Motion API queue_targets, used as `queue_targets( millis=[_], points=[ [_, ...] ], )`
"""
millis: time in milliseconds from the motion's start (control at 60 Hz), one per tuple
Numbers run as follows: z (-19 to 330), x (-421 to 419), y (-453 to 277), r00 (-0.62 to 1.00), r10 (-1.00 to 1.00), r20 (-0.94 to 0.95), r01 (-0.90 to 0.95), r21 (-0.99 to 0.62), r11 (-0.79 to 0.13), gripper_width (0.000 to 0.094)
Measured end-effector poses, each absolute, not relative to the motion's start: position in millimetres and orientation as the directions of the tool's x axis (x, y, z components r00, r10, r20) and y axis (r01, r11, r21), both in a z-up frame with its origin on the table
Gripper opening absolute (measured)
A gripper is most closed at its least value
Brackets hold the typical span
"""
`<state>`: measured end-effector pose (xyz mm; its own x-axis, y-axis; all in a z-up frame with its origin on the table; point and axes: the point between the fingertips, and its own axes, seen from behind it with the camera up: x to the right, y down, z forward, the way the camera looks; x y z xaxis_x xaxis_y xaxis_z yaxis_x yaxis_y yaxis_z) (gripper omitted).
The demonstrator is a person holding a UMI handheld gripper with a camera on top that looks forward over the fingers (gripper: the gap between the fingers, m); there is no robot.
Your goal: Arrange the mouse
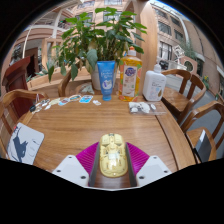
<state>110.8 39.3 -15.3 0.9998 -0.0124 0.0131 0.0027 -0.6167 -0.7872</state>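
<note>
A pale yellow, see-through mouse (113, 155) sits between my gripper's (113, 160) two fingers, its nose pointing away from me. Both magenta pads (87, 157) press against its sides, so the gripper is shut on it. The mouse hangs just over the near part of the wooden table (100, 122); whether it touches the wood I cannot see, since its underside is hidden.
At the table's far edge stand a potted plant (92, 45), a blue cup (105, 80), a yellow bottle (131, 74) and a white jug (154, 85). Small white items (142, 106) lie near them. Papers (22, 143) lie left. Wooden chairs (185, 95) surround the table.
</note>
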Motion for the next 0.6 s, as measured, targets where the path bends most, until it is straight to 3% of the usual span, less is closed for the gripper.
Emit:
queue_targets(
  millis=[183, 350, 483, 600],
  points=[
    [-12.9, 110.5, 39.3, 0.998, -0.041, 0.055, 0.018, -0.795, -0.607, 0.0363],
    [-0.5, 117.9, 35.0, 0.995, -0.088, 0.05, -0.013, -0.797, -0.604, 0.0357],
    [84.2, 121.0, 40.3, 0.99, -0.128, 0.066, -0.005, -0.874, -0.486, 0.0357],
    [203.6, 86.0, 41.0, 0.993, -0.12, 0.016, -0.022, -0.951, -0.308, 0.0358]
  ],
)
